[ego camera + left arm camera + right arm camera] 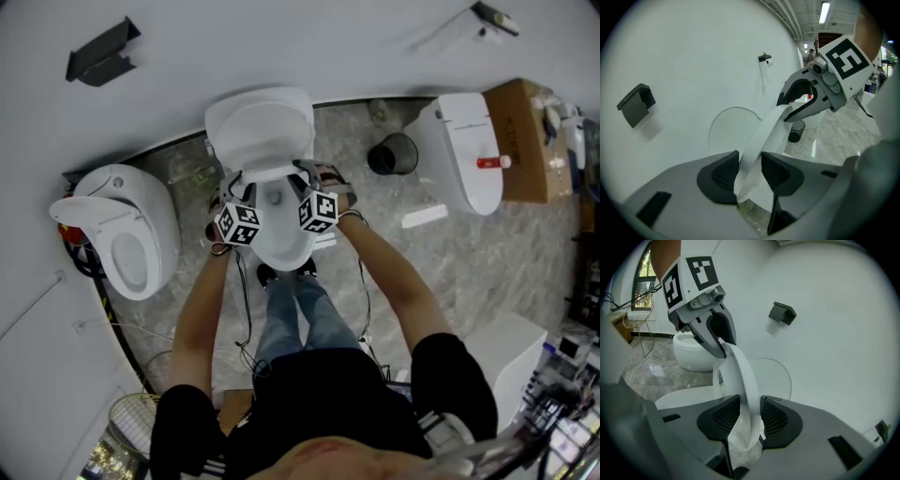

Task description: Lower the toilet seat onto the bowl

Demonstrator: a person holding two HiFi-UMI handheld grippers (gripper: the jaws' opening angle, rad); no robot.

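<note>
The left gripper (750,165) is clamped narrowly on one side of the white toilet seat (765,133), pads pressing the ring at lower centre of its view. The right gripper (750,414) grips the opposite side the same way. The seat hangs tilted between the upright lid (259,127) and the bowl (281,242), mid-frame in the head view. A second toilet (127,234) sits at left and a black bin (394,155) at upper right

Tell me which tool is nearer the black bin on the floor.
Right. The right tool grips the toilet seat on the side facing the black bin. The left tool grips the far side, with the bowl between it and the bin.
</note>
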